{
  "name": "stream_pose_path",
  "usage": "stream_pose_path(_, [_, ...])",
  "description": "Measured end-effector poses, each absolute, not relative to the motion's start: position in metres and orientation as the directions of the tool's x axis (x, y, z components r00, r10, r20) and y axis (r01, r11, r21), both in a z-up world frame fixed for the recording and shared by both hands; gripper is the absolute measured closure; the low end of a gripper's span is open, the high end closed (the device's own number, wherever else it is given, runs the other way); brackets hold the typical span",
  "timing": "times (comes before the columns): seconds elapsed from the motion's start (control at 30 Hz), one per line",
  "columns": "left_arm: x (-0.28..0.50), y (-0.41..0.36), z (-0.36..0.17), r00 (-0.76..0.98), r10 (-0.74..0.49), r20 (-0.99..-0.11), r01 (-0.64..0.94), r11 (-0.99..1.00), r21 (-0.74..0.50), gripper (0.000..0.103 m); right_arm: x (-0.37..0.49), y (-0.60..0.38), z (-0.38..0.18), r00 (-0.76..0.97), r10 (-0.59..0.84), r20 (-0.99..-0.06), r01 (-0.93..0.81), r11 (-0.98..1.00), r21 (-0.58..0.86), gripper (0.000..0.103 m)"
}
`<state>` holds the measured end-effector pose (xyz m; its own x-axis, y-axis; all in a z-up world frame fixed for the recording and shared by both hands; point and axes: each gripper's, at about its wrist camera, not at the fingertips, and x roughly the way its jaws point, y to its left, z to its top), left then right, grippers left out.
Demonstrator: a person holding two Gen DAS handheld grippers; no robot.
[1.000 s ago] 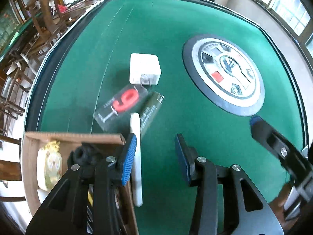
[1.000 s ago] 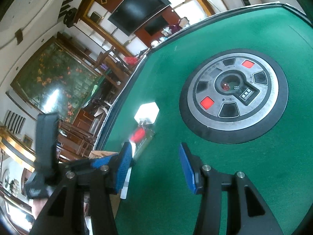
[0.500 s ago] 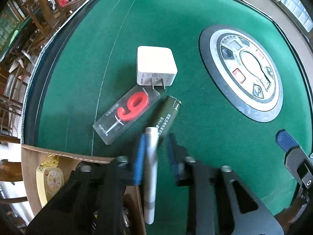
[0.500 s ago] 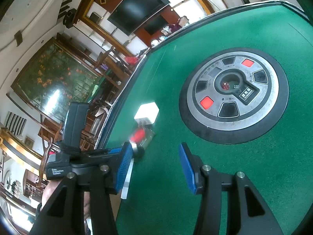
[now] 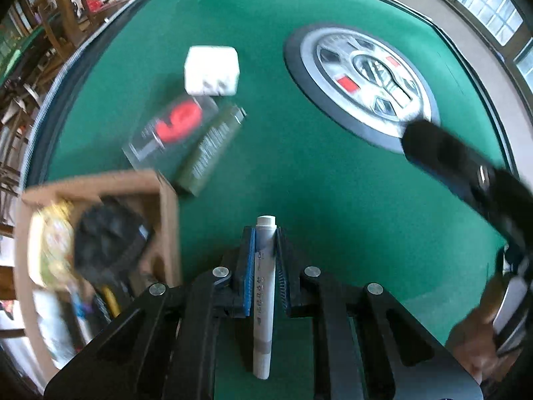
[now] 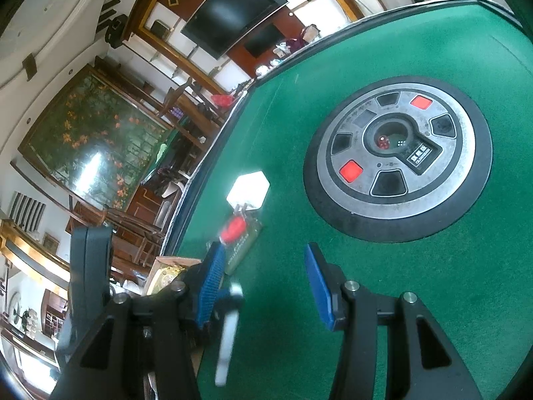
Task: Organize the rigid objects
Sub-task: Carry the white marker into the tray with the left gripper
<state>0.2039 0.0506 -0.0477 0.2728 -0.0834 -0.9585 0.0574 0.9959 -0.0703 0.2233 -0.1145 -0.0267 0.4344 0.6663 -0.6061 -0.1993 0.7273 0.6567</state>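
My left gripper point(image 5: 265, 237) is shut on a white marker pen point(image 5: 263, 296) and holds it above the green table, right of the cardboard box point(image 5: 166, 220). The pen also shows blurred in the right wrist view point(image 6: 228, 330). On the felt lie a white charger plug point(image 5: 212, 70), a red number-nine candle in a clear pack point(image 5: 173, 126) and a dark green tube point(image 5: 210, 150). My right gripper point(image 6: 263, 286) is open and empty over the felt; it shows at the right of the left wrist view point(image 5: 466, 173).
The box holds a black object point(image 5: 106, 236), a yellow-white item point(image 5: 53, 243) and other small things. A round grey control hub point(image 5: 363, 80) sits in the table's middle point(image 6: 399, 163). Wooden chairs point(image 6: 133, 220) stand beyond the table's left edge.
My left gripper closed on the white pen and lifted it off the felt. The view shifted so the box lies to its left. The right gripper has barely moved.
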Motion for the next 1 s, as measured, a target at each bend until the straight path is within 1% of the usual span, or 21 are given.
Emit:
stream_pose_path(0.1, [0.193, 0.043, -0.053, 0.255, -0.098, -0.962, 0.073, 0.994, -0.081, 0.091, 0.222, -0.112, -0.027, 0.43, 0.667, -0.609, -0.205, 0.729, 0.653, 0.053])
stream_pose_path(0.13, [0.191, 0.043, -0.054, 0.254, -0.093, -0.963, 0.082, 0.994, -0.075, 0.09, 0.222, -0.111, -0.026, 0.431, 0.666, -0.609, -0.209, 0.73, 0.65, 0.053])
stream_pose_path(0.4, [0.146, 0.046, -0.055, 0.266, -0.048, -0.963, 0.097, 0.995, -0.023, 0.089, 0.221, -0.108, -0.029, 0.425, 0.662, -0.618, -0.21, 0.736, 0.644, 0.053])
stream_pose_path(0.57, [0.126, 0.045, -0.053, 0.305, -0.04, -0.951, 0.061, 0.998, -0.022, 0.09, 0.217, -0.096, -0.029, 0.409, 0.66, -0.63, -0.238, 0.743, 0.625, 0.053])
stream_pose_path(0.67, [0.113, 0.05, -0.052, 0.325, -0.087, -0.942, 0.033, 0.996, -0.081, 0.091, 0.216, -0.091, -0.031, 0.395, 0.665, -0.633, -0.249, 0.741, 0.623, 0.053])
stream_pose_path(0.73, [0.102, 0.058, -0.046, 0.359, -0.118, -0.926, 0.01, 0.992, -0.123, 0.091, 0.215, -0.086, -0.035, 0.378, 0.669, -0.64, -0.254, 0.74, 0.623, 0.053])
stream_pose_path(0.8, [0.09, 0.07, -0.037, 0.388, -0.174, -0.905, -0.001, 0.982, -0.189, 0.091, 0.215, -0.081, -0.038, 0.361, 0.671, -0.648, -0.26, 0.739, 0.621, 0.053])
stream_pose_path(0.93, [0.07, 0.094, -0.023, 0.421, -0.234, -0.876, -0.037, 0.961, -0.274, 0.091, 0.214, -0.07, -0.045, 0.322, 0.673, -0.666, -0.269, 0.74, 0.617, 0.053])
stream_pose_path(1.0, [0.064, 0.11, -0.012, 0.437, -0.264, -0.86, -0.044, 0.949, -0.313, 0.091, 0.216, -0.061, -0.049, 0.301, 0.657, -0.691, -0.268, 0.754, 0.6, 0.054])
